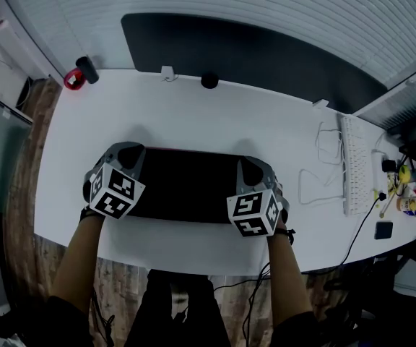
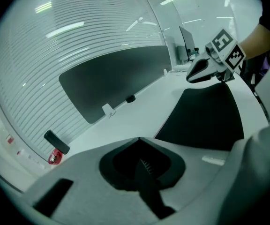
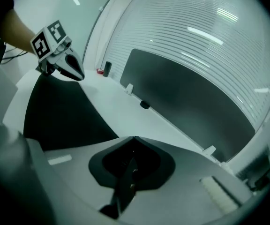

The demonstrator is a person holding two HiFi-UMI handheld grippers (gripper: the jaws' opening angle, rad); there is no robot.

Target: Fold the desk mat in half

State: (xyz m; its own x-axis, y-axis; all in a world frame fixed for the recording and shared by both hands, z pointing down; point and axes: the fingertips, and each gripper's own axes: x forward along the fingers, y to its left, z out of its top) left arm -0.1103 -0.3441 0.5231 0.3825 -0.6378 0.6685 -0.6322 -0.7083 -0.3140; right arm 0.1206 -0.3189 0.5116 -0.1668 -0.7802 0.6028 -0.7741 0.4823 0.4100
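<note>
**Desk mat pinched at both ends, fold not yet made**

Nearest you, close to the near edge of the desk (image 1: 193, 114), the left gripper (image 1: 127, 156) and the right gripper (image 1: 251, 170) sit at the two short ends of the desk mat (image 1: 186, 186). Each gripper's jaws are brought fully together. Each gripper view shows a thin dark strip, which appears to be the mat's edge, nipped between them, so you hold the mat on both sides. Between the grippers the mat spreads dark and mostly flat, parallel to the near edge. No doubled layer shows, so the fold itself appears to be still ahead. Judged from this, the grasp is done; what remains is to carry one half over the other and then release. Beyond the mat, a keyboard (image 1: 354, 168) lies near the right edge and a dark panel (image 1: 251, 49) stands along the far edge.
</note>
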